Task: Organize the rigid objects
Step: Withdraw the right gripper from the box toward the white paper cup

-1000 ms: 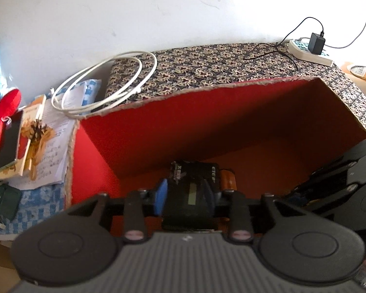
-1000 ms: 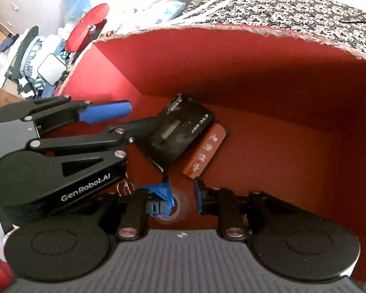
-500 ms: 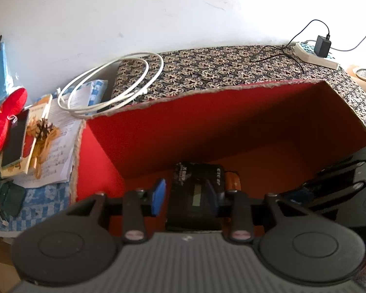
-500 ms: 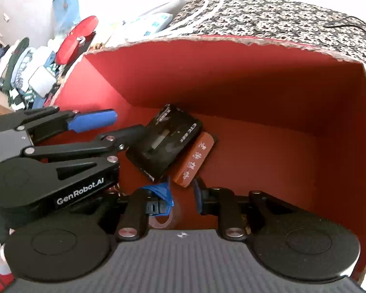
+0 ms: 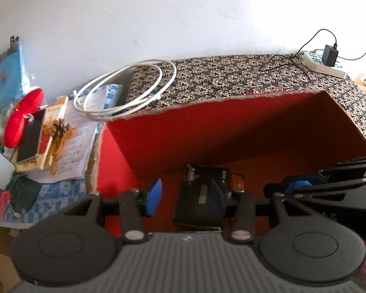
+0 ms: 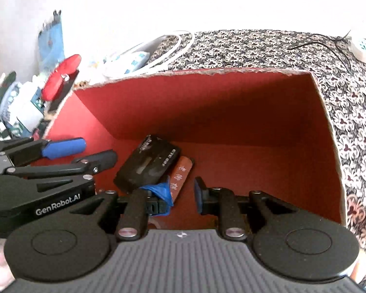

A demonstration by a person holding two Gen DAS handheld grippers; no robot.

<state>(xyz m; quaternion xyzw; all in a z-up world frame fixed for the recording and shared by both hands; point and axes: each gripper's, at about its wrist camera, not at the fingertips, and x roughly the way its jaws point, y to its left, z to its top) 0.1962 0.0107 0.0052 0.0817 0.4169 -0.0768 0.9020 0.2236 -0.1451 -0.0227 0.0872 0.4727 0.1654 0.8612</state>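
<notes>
Black device (image 6: 147, 164) lies flat on the box (image 6: 231, 102) floor, orange case (image 6: 180, 177) touching it at 3 o'clock. Both look stiff, light, smooth; grip across the short sides. Left gripper (image 5: 186, 194) open, empty. Right gripper (image 6: 183, 194) open, empty.

Lived-in home room, plain white wall behind. Black-and-cream floral patterned cloth (image 5: 231, 80) covers the surface; white power strip with black plug-in charger (image 5: 325, 59) on it. Coiled white cable (image 5: 124, 90), loose handwritten papers (image 5: 73, 134), dark-screened phone (image 5: 30, 138) piled in clutter at left
</notes>
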